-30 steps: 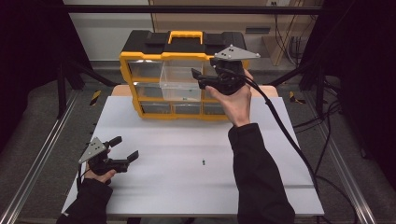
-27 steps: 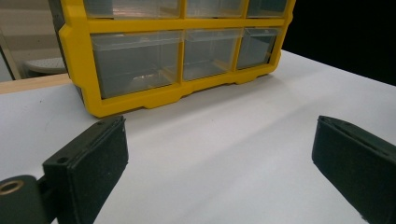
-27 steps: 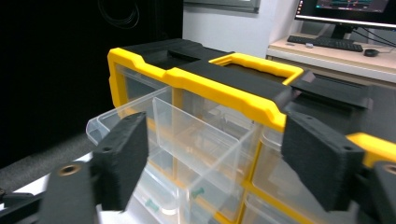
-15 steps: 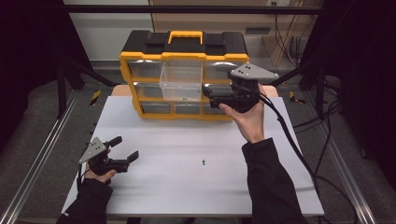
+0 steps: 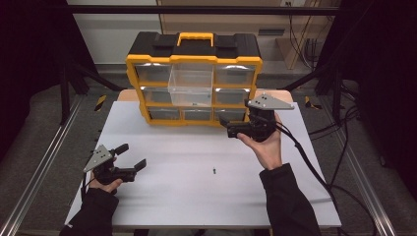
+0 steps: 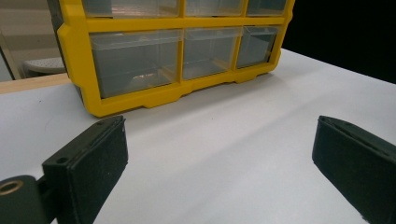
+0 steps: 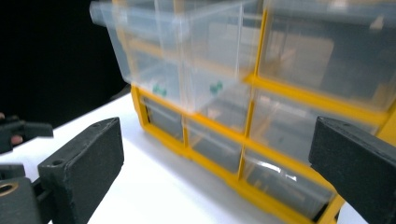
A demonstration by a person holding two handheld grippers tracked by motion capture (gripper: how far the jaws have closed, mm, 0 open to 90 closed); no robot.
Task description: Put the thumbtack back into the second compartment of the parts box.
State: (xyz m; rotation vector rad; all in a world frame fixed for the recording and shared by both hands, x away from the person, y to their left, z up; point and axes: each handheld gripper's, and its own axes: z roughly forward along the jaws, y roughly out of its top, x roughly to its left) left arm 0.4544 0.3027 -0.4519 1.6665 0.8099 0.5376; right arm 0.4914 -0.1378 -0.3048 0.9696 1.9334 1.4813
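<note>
A yellow organizer (image 5: 193, 60) with a black top and clear drawers stands at the back of the white table (image 5: 196, 196). Its upper middle drawer (image 5: 191, 84) is pulled out; in the right gripper view this drawer (image 7: 187, 51) holds small green pieces (image 7: 215, 86). My right gripper (image 5: 227, 127) hovers open in front of the organizer's lower right drawers, its jaws wide apart and nothing between them (image 7: 215, 172). My left gripper (image 5: 133, 156) rests open at the table's front left, empty, facing the organizer's bottom row (image 6: 182, 58). A small dark screw (image 5: 215, 170) lies mid-table.
Cables (image 5: 314, 167) trail from the right gripper over the table's right side. Metal rails (image 5: 44, 167) run along both sides of the table. Wide bare table surface lies between the two grippers, apart from the screw.
My right gripper has drawn back from the pulled-out drawer, toward the person and lower, to in front of the bottom row. The left gripper has stayed put.
</note>
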